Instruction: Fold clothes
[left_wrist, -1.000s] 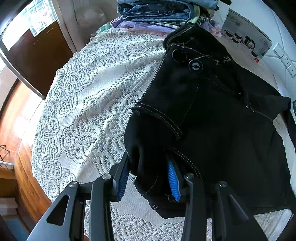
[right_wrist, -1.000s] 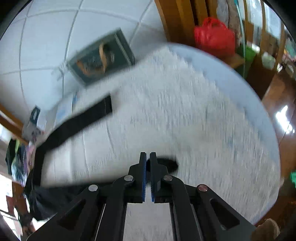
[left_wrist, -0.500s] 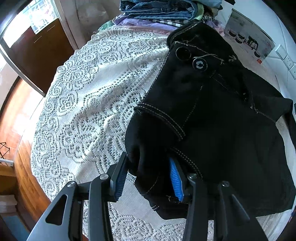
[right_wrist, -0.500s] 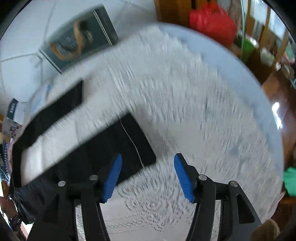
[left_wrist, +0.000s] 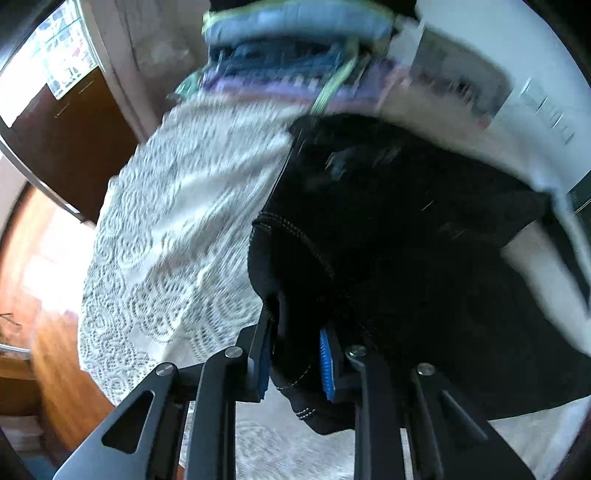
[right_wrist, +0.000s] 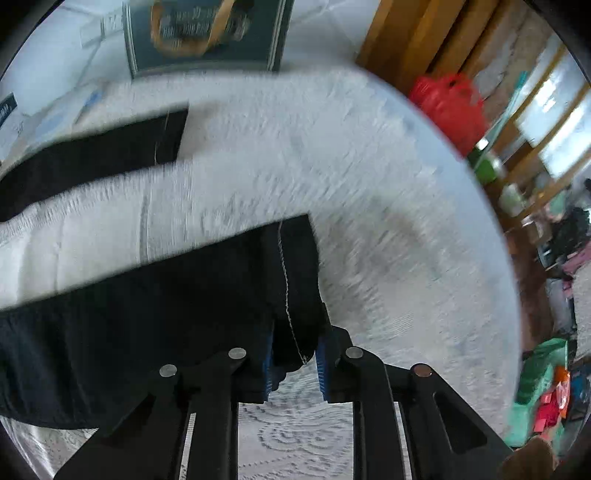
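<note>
Black jeans (left_wrist: 406, 240) with pale stitching lie on a round table with a white lace cloth (left_wrist: 177, 221). My left gripper (left_wrist: 295, 363) is shut on a bunched fold at the waist end of the jeans. In the right wrist view, my right gripper (right_wrist: 293, 363) has its blue pads on either side of the hem of the near black leg (right_wrist: 184, 295); the jaws stand narrowly apart around the cloth. The other leg (right_wrist: 92, 155) lies farther back. Both views are motion-blurred.
A stack of folded clothes (left_wrist: 291, 55) sits at the table's far edge, with a printed box (left_wrist: 461, 85) beside it. A dark green box (right_wrist: 207, 33) stands against the wall. A red bag (right_wrist: 450, 103) and cluttered floor lie beyond the table's right edge.
My right gripper went from open over the leg hem to closed in around it. My left gripper kept its hold and moved toward the clothes stack.
</note>
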